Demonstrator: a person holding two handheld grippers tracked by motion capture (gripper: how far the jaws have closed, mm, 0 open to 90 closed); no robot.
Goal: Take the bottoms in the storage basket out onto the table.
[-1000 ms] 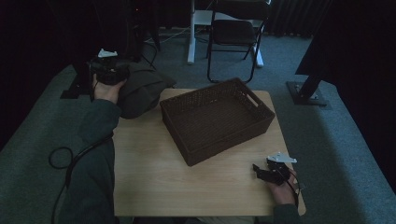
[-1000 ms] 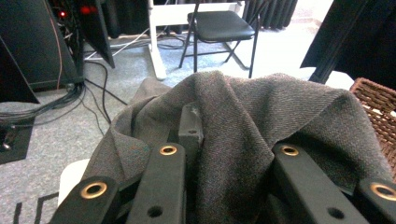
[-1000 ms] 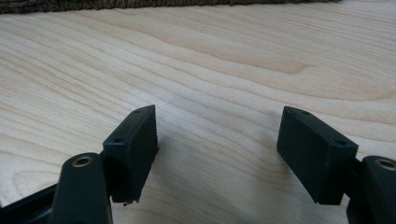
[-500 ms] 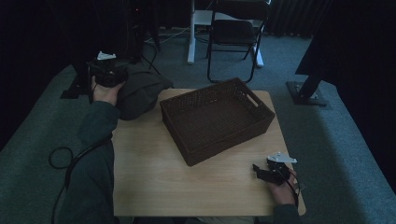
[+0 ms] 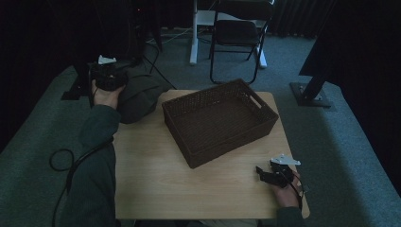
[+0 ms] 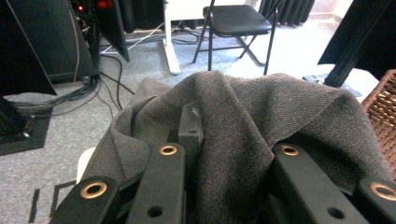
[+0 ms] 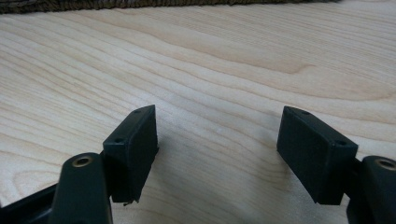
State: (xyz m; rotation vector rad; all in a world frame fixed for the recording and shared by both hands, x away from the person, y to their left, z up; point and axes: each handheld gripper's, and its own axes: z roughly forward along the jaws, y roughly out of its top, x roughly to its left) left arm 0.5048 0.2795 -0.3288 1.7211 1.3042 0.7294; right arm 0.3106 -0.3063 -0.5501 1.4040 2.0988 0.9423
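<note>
My right gripper (image 5: 263, 172) rests wide open with nothing in it at the table's (image 5: 156, 189) near right corner. Farther off, past the far left corner, my left gripper (image 5: 108, 75) pinches the grey cloth (image 6: 261, 116) beside the basket (image 5: 220, 120).

Lab, folding chair (image 5: 235, 33), cables (image 6: 70, 91), carpet (image 5: 42, 137)

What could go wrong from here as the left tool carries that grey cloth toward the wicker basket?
1. The grey cloth drapes loosely over the left tool, so hanging folds could catch the table corner or the wicker basket rim.
2. The bunched grip might slip and drop the cloth onto the floor.
3. The right tool rests open, far from helping.
</note>
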